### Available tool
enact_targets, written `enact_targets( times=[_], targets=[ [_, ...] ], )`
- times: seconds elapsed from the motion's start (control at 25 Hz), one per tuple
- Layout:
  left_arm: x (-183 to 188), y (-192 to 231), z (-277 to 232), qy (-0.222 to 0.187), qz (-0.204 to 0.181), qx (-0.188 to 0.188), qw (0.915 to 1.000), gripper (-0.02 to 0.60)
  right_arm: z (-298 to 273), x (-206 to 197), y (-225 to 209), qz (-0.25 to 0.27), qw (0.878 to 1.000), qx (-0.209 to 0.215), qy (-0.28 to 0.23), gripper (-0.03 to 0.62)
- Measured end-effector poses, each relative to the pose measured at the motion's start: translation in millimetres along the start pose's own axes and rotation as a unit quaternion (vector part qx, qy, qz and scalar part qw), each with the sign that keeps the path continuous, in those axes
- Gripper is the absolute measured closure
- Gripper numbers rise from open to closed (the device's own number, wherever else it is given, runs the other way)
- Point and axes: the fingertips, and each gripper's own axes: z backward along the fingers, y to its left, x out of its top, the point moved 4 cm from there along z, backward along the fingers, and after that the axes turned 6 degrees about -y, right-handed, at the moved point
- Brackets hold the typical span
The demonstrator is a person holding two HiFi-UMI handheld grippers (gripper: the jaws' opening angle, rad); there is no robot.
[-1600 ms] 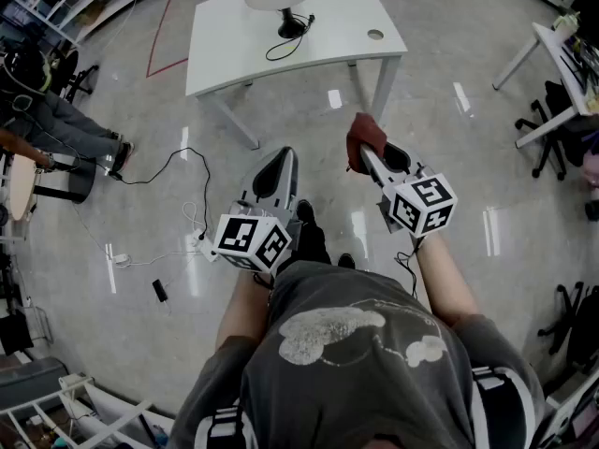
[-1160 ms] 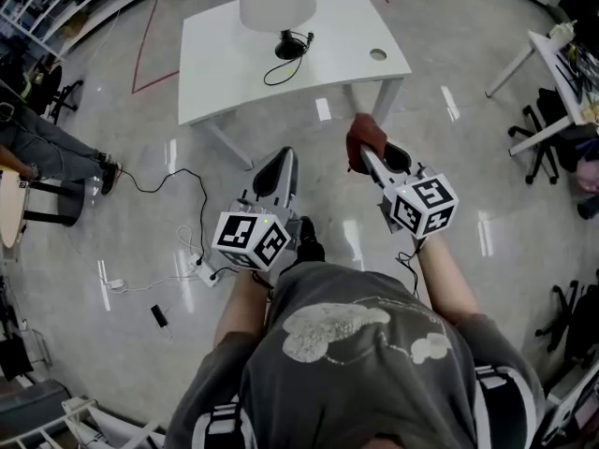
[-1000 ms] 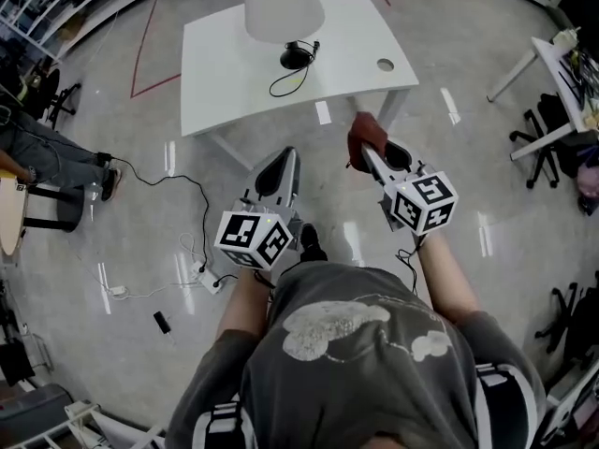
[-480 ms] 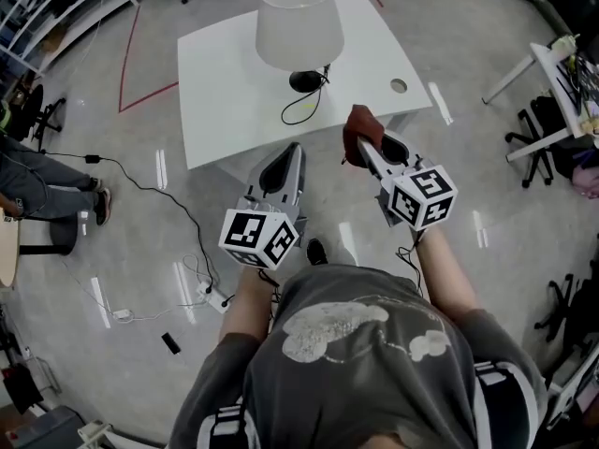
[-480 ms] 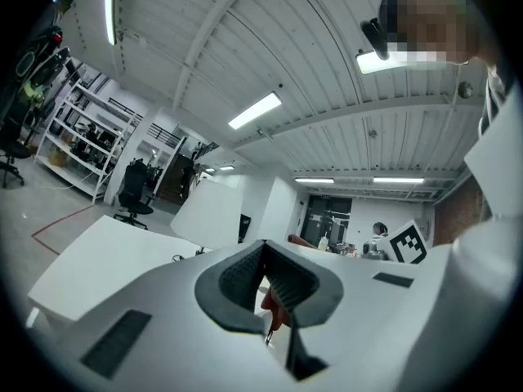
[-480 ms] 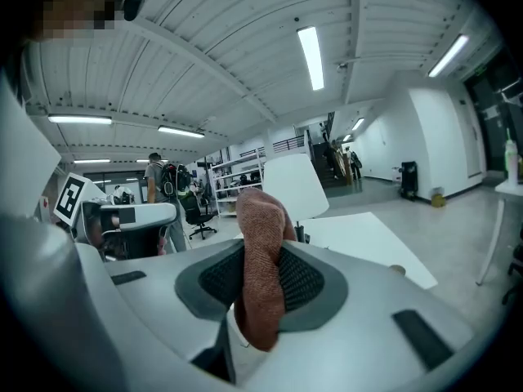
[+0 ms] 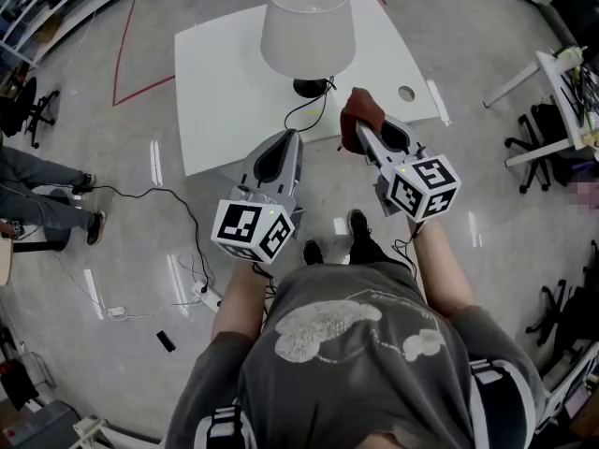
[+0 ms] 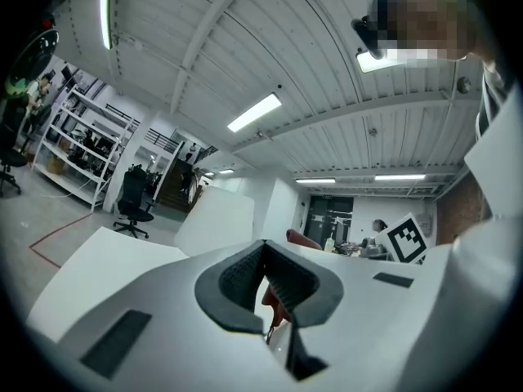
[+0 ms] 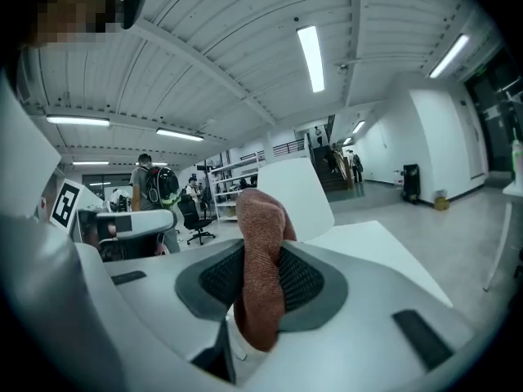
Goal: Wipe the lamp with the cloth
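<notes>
Right gripper (image 7: 364, 131) fingers clenched on red cloth (image 7: 361, 110), left gripper (image 7: 287, 138) fingers closed, empty, white lamp (image 7: 307, 12) on table (image 7: 225, 92) ahead

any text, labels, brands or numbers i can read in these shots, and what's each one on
No readable words or numbers in any view.
Marker cube on the left gripper: black-and-white squares only, no letters.
Marker cube on the right gripper: the same.
Shirt: pale printed shapes, no lettering to make out.
</notes>
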Motion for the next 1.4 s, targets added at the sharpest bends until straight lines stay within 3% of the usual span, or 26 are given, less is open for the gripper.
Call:
enact_targets(
  times=[0.48, 0.64, 0.84, 1.04, 1.4],
  targets=[
    [24, 22, -59, -0.029, -0.042, 0.058, 0.9970, 0.574, -82, 78, -32, 0.021, 0.994, 0.089, -0.060, 0.497],
    [27, 33, -69, -0.039, -0.050, 0.075, 0.9952, 0.574, -87, 97, -54, 0.009, 0.992, 0.095, -0.086, 0.497],
    [29, 46, -104, -0.040, -0.062, 0.103, 0.9920, 0.574, -109, 116, -107, 0.014, 0.992, 0.093, -0.081, 0.497],
    [21, 55, -124, -0.042, -0.068, 0.127, 0.9887, 0.574, -129, 106, -130, 0.022, 0.991, 0.116, -0.058, 0.497],
    [-3, 61, -132, -0.036, -0.061, 0.178, 0.9814, 0.574, -134, 45, -153, -0.007, 0.988, 0.154, -0.005, 0.497]
  ],
)
